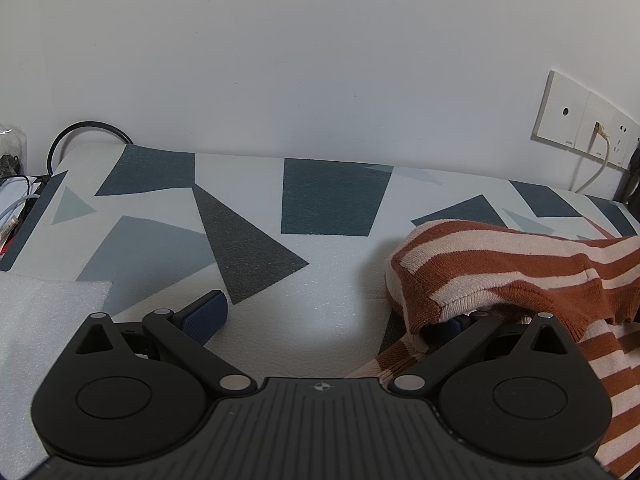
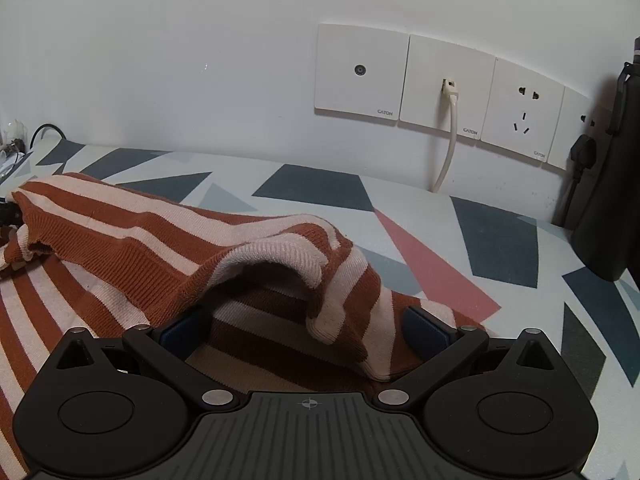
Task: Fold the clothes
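"CATON" is printed on the lower corners of the white wall socket plates (image 2: 444, 84).

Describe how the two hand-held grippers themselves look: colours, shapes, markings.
Both look alike. The left hand-held gripper and the right hand-held gripper each have a matte black ribbed body with a small crosshair mark at its centre, two round black discs at the sides, black linkage arms with silver pivot pins, and dark blue textured finger pads. No cables, sleeves or hands show.

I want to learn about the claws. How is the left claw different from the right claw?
The left claw has one blue pad bare and one under the striped sweater. The right claw has sweater draped between its pads. The left claw sits at the sweater's edge, the right claw over it. Both are wide open.
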Motion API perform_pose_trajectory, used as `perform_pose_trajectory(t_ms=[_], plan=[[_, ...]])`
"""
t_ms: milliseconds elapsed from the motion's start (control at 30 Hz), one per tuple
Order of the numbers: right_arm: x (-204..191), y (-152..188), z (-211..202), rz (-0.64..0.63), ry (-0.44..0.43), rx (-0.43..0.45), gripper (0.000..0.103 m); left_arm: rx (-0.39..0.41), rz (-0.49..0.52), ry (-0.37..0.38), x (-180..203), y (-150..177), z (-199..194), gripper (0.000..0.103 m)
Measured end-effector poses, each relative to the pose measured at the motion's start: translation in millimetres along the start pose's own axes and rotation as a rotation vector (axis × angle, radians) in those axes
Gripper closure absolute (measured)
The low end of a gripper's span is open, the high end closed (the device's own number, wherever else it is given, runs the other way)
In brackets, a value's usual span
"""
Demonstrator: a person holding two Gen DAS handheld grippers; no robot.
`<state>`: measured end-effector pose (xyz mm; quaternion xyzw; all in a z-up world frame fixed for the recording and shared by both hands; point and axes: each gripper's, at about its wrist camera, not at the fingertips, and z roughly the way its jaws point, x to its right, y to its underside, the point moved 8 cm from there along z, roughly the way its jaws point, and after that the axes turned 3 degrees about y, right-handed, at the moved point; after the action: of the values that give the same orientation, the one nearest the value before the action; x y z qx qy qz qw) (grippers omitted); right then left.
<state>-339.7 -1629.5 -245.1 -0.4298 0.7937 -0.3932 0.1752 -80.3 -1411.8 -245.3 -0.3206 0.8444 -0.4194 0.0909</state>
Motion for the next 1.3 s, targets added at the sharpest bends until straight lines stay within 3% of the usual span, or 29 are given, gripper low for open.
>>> perform_pose_trajectory(t_ms=[200, 333, 433, 533, 700, 800, 933, 1133, 1300], plan=[[-2, -1, 0, -0.020, 0.034, 0.009, 0.001, -0.012, 0.014, -0.015, 1, 1, 1, 0.000], [2, -2, 2, 0.000, 0.009, -0.011, 0.001, -0.045, 0.020, -0.021, 1, -1, -4, 0.001], [3, -1, -10, -0.053, 0.020, -0.027, 0.001, -0.032, 0.021, 0.007, 7, -6, -33, 0.001], [4, -4, -44, -0.052, 0.057, 0.042, 0.001, -0.008, 0.060, 0.073, 21, -4, -67, 0.001], [-12, 3, -90, -0.007, -0.060, 0.061, 0.001, 0.017, 0.214, 0.072, 37, 22, -118, 0.001], [-20, 16, -112, -0.014, -0.065, 0.063, 0.001, 0.022, 0.267, 0.081, 39, 42, -143, 0.001], [-23, 35, -137, -0.020, -0.063, 0.078, 0.001, 0.036, 0.237, 0.089, 23, 63, -170, 0.001], [-6, 61, -168, 0.074, -0.080, 0.088, 0.001, 0.045, 0.101, 0.108, -9, 95, -201, 0.001], [17, 78, -192, 0.142, -0.088, 0.092, 0.001, 0.053, 0.045, 0.173, 2, 120, -210, 0.001]])
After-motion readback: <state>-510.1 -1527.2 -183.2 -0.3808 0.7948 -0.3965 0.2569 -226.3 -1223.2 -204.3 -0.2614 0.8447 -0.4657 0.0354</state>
